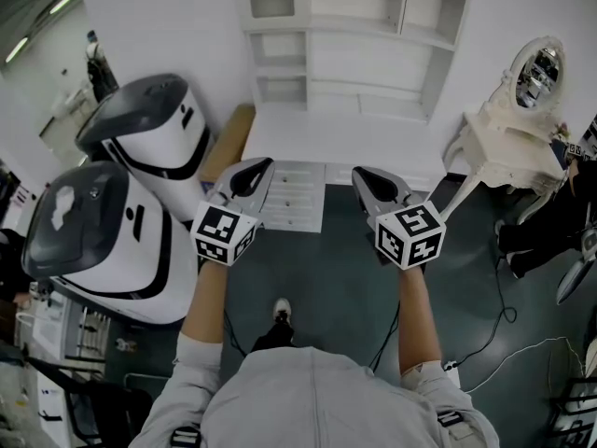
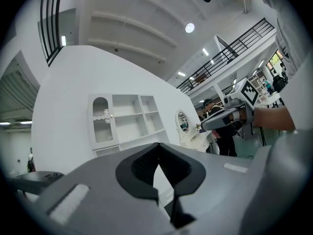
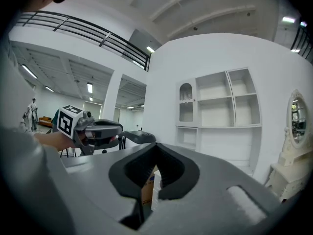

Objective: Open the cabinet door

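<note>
Both with jaws together and empty, the left hand-held gripper (image 1: 259, 168) and right hand-held gripper (image 1: 362, 175) were held side by side, levelled at the white cabinet (image 1: 354, 45) along the floor's far edge, well apart from it, presumably lining up an approach; its arched door (image 3: 186, 105) looked shut.

Three cameras, one white room
The head view looks steeply down from high above the floor (image 1: 326, 269), with the white cabinet (image 1: 354, 45) far ahead. Each gripper view sits low behind its own jaws and looks level at that same cabinet, well away. The left gripper view also catches the right gripper (image 2: 205, 126), and the right gripper view the left gripper (image 3: 119, 129).
</note>
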Tool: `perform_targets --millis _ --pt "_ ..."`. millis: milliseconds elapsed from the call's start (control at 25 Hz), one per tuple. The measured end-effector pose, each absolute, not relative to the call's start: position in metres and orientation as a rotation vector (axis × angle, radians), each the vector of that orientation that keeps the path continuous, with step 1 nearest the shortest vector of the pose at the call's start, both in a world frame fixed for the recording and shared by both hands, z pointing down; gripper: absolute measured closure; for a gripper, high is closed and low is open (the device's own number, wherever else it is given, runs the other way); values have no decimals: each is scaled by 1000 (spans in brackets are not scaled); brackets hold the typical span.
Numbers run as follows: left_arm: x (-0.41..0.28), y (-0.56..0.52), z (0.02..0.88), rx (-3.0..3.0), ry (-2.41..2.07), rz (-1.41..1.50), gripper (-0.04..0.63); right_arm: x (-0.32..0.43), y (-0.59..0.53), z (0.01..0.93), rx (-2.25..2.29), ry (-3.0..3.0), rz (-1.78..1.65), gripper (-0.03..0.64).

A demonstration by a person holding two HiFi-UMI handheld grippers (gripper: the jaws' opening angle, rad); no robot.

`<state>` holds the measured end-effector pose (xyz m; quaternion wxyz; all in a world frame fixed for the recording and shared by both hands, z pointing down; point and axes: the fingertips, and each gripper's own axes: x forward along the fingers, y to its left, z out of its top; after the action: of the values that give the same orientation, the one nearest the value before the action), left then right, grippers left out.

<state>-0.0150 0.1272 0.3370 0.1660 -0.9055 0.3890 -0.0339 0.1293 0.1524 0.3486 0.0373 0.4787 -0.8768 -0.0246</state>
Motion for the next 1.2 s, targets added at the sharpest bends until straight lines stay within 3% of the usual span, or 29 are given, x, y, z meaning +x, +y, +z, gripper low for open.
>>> perform_targets --millis 1200 --pt "-27 -212 329 -2628 988 -92 578 103 -178 333 1524 -2631 -19 615"
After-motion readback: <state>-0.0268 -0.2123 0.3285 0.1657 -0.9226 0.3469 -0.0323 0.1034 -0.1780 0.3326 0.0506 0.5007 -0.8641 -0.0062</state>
